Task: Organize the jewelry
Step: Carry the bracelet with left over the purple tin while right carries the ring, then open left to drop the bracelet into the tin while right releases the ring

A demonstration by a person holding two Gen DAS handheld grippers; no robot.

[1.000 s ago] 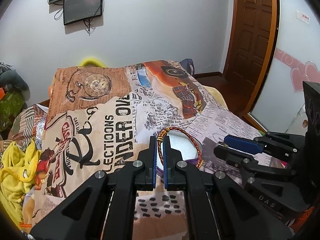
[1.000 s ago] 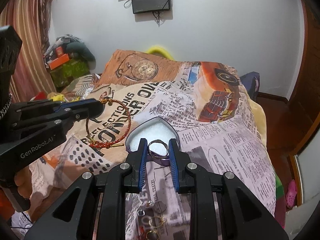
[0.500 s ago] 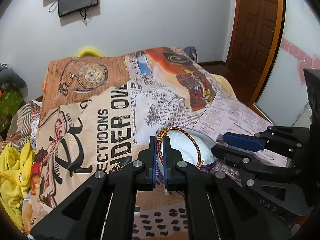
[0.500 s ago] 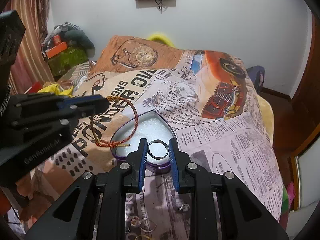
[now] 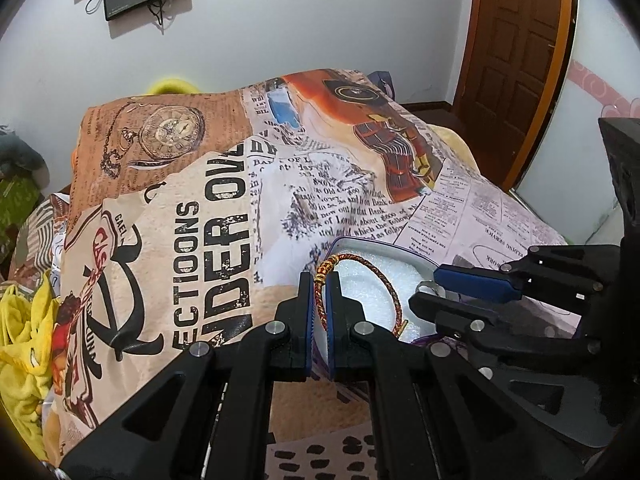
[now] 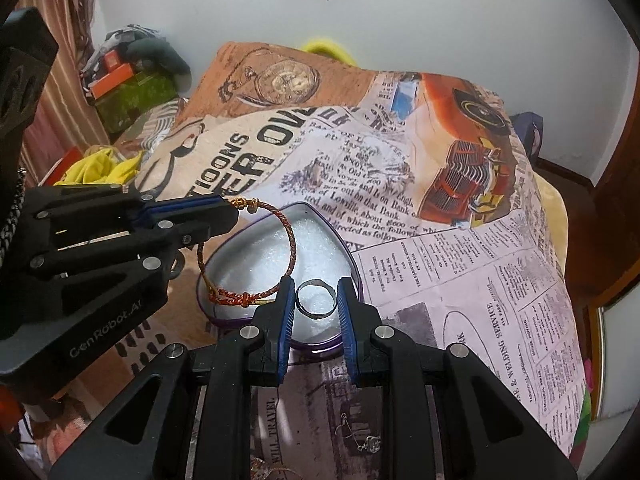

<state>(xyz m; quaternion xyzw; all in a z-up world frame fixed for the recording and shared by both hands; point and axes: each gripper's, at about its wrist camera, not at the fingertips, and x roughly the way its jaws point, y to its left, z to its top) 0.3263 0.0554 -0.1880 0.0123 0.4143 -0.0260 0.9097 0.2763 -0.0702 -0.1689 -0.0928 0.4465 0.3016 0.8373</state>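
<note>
While both tools hang over the bed [image 6: 460,240], the left hand-held gripper [image 5: 320,280] is pressed together on a red-and-gold braided bracelet [image 6: 292,236], whose loop dangles over the heart-shaped tin [image 6: 352,264] lined with white foam. The right hand-held gripper [image 6: 316,300] is pinching a plain silver ring [image 6: 315,300] upright between its blue pads, above the tin's 6 o'clock edge. Seen from the right wrist, the left tool sits at about 9 o'clock. A few small jewelry pieces [image 6: 366,442] lie on the newspaper-print bedspread at 6 o'clock.
</note>
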